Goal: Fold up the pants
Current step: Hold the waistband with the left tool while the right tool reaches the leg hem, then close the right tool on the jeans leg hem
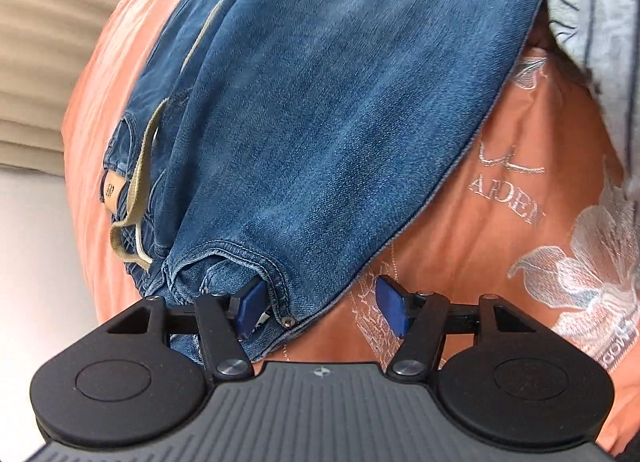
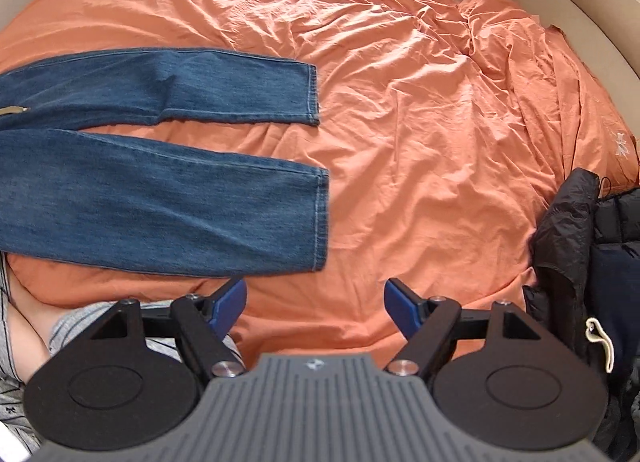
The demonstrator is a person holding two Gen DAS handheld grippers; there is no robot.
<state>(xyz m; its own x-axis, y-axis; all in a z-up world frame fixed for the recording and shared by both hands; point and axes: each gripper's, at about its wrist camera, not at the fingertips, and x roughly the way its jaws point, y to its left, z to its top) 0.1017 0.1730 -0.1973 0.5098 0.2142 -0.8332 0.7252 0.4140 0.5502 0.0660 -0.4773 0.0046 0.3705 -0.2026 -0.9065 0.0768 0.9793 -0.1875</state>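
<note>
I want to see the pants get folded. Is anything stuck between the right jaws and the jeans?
No. The right gripper hangs open just off the near leg of the jeans, with only bare orange bedsheet between them.

bed under a creased orange cover with pale floral embroidery | blue jeans lie flat on it, legs apart | dark padded jacket heaped at its right edge

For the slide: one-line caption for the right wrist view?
Open right gripper hovers over the orange bedsheet, near the hems of blue jeans laid flat, legs apart.
</note>
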